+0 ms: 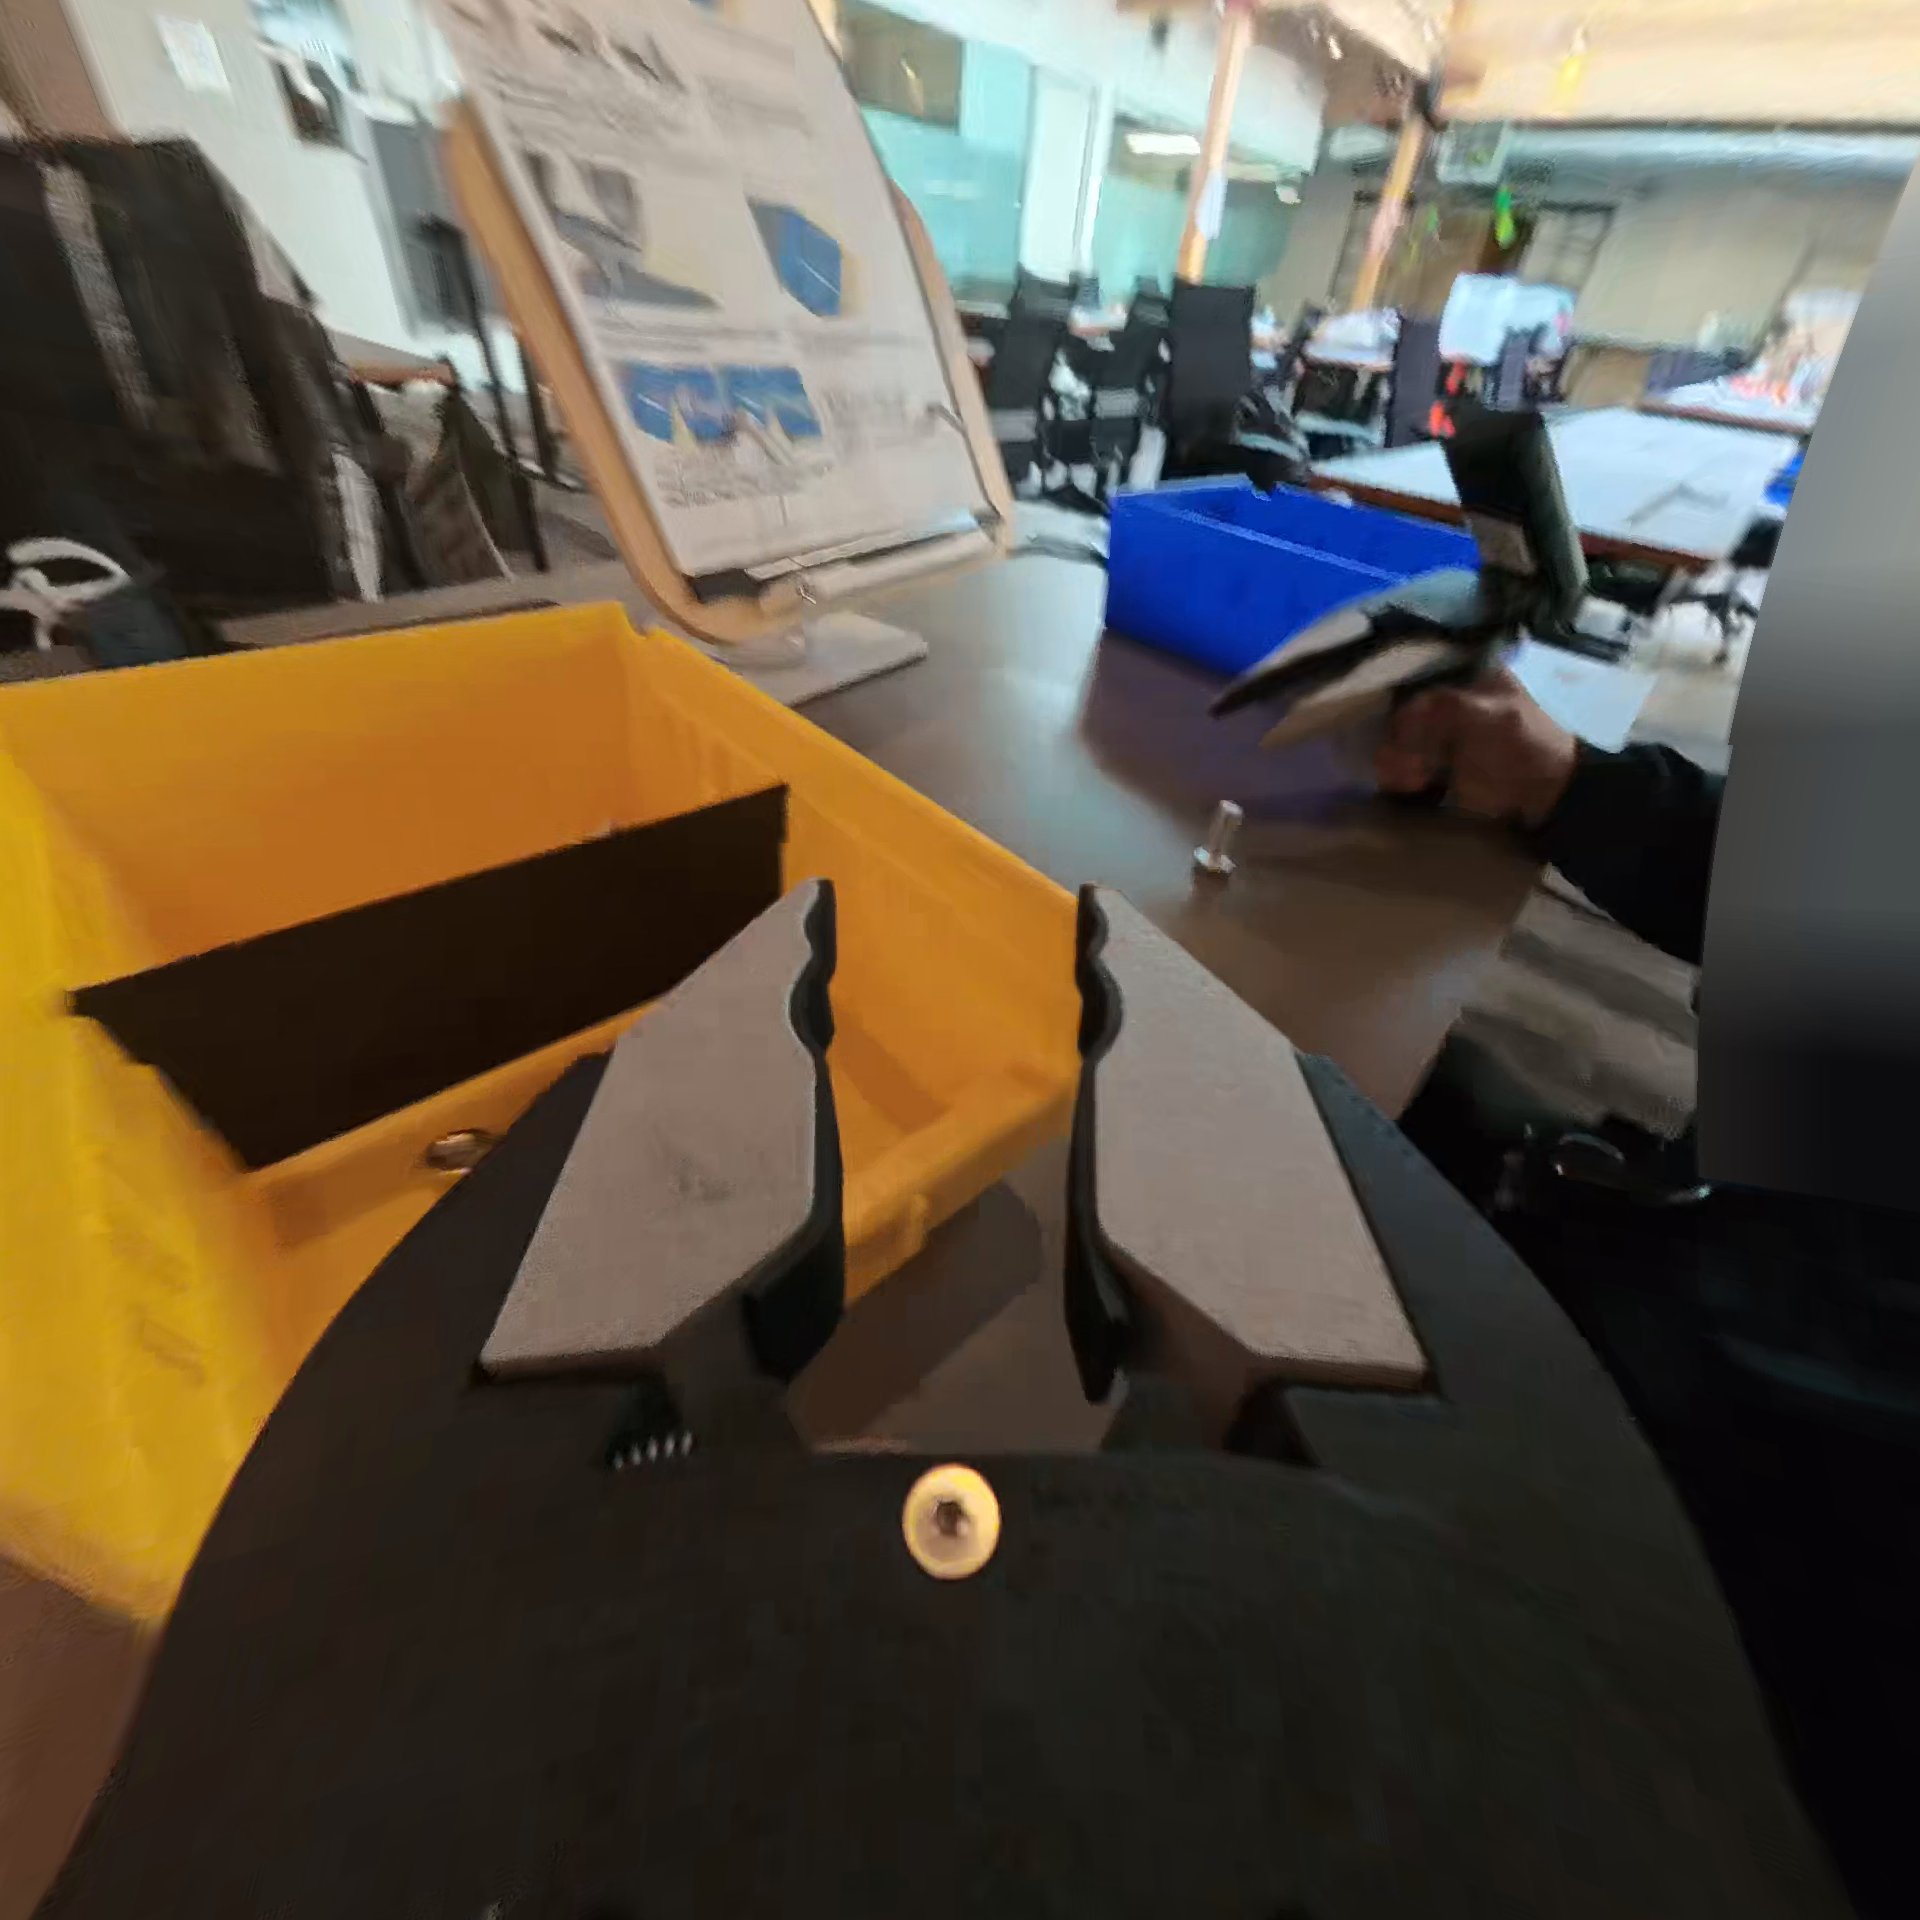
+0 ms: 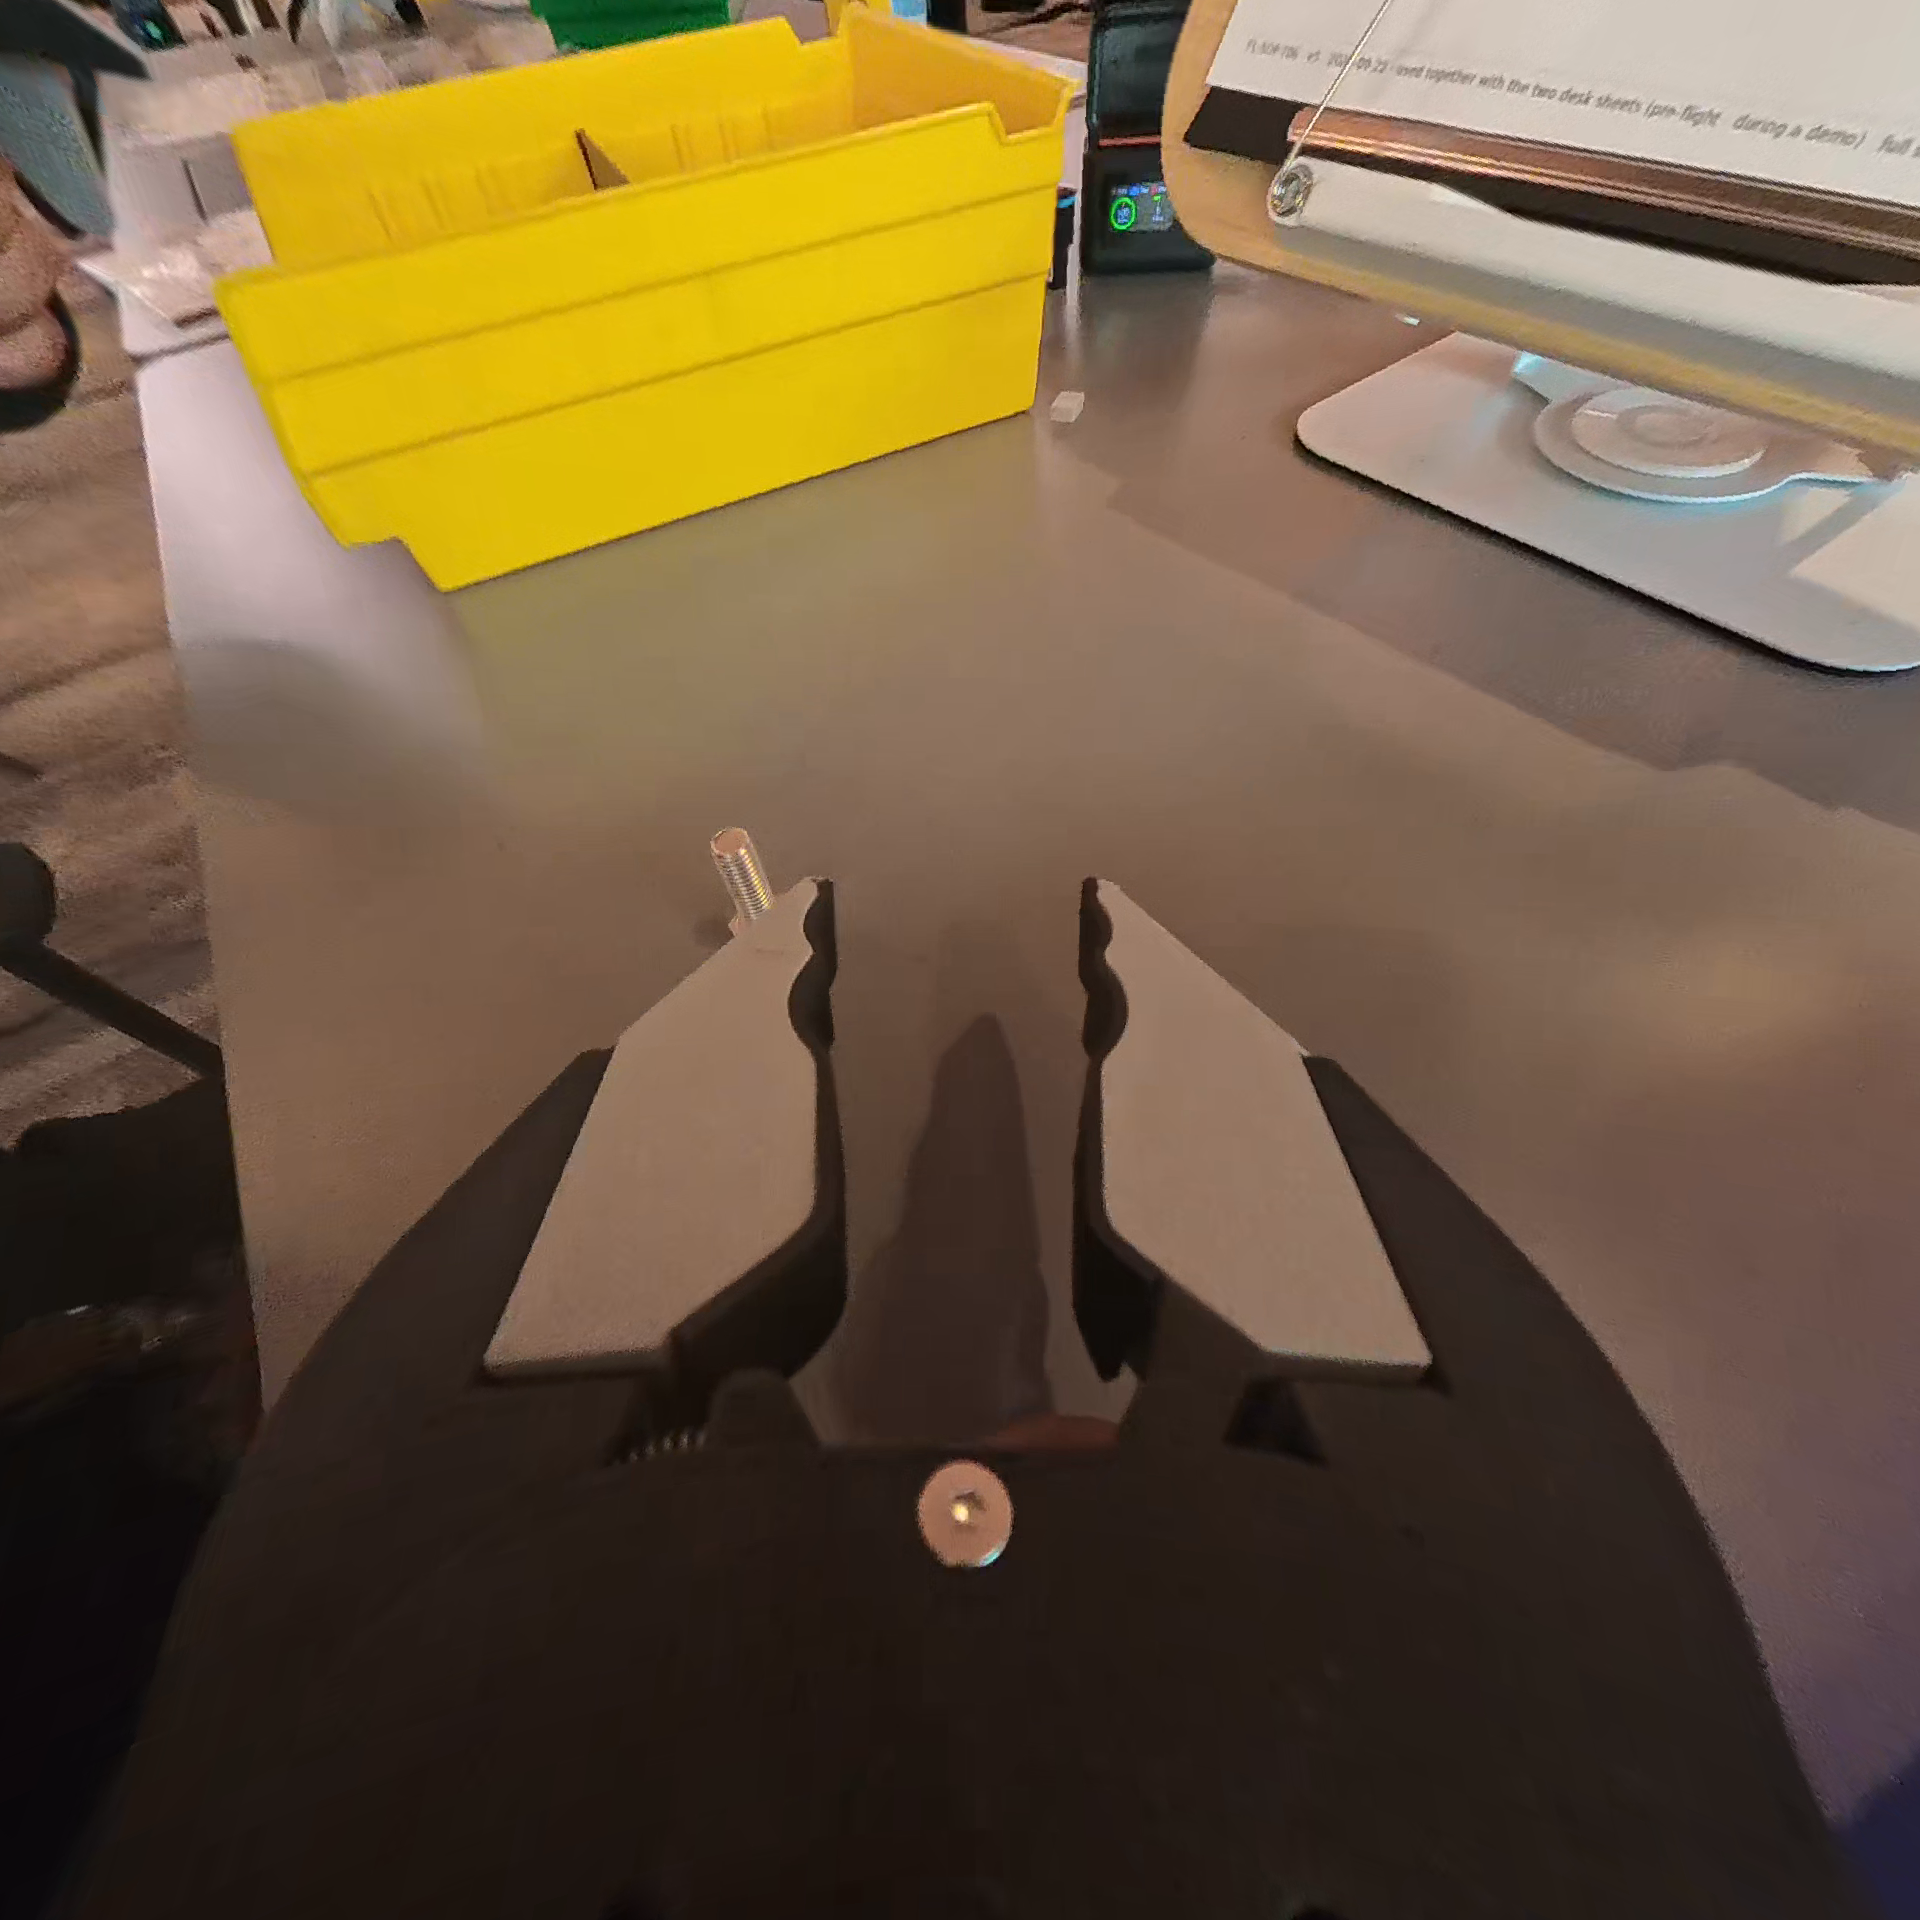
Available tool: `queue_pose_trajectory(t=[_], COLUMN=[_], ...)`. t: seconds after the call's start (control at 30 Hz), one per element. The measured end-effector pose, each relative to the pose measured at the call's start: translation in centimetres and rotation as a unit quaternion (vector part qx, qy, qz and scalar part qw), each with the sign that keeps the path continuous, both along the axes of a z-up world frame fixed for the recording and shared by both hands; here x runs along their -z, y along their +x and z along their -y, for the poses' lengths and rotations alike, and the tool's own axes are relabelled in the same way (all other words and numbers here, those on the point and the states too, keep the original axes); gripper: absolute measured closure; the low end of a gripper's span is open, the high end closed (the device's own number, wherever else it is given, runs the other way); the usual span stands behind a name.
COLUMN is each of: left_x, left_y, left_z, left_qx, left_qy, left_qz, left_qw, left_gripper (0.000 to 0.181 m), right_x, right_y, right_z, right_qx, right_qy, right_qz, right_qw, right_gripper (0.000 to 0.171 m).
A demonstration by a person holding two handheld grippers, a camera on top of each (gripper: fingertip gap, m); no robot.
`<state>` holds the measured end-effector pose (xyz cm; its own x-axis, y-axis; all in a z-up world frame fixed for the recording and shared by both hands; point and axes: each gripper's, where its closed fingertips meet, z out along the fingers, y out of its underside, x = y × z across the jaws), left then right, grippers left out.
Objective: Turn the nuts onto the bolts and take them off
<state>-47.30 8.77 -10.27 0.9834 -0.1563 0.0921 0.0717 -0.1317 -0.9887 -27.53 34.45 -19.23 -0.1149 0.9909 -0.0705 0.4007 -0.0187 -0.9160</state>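
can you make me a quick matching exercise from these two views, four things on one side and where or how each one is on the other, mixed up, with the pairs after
Things:
1. bolt
2. yellow bin
3. blue bin
4. left gripper

States:
A. open, over the near corner of a bin
B. split by a dark divider
C. standing head-down on the table
D. far side of the table, behind the right gripper

Pairs: 1-C, 2-B, 3-D, 4-A

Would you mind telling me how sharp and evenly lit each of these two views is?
Left wrist view: motion blur smears the yellow bin and document stand; the left hand-held gripper stays fairly crisp. Right wrist view: sharper, the bolt is clear, the table shows soft glare, and the right hand-held gripper casts a dark shadow.
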Motion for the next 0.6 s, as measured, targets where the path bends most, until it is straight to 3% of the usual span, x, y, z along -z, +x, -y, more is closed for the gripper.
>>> queue_pose_trajectory(t=[0.23, 0.47, 0.6], left_x=[1.4, -0.9, 1.1], left_y=[-7.7, -8.2, -9.0], left_z=[-2.7, -3.3, -4.0], left_qx=[-0.060, -0.034, -0.032], left_qy=[-0.007, 0.087, 0.003], left_qz=[-0.019, -0.005, -0.021], left_qw=[0.998, 0.996, 0.999], left_gripper=[0.137, 0.138, 0.133], right_x=[-1.4, -1.2, -1.3], right_y=[0.2, -3.5, -7.8], right_z=[-1.8, -4.2, -5.7], right_qx=[0.035, 0.053, 0.019], right_qy=[0.026, 0.062, 0.079], right_qz=[-0.050, -0.027, -0.012], right_qw=[0.998, 0.996, 0.997], right_gripper=[0.127, 0.126, 0.126])
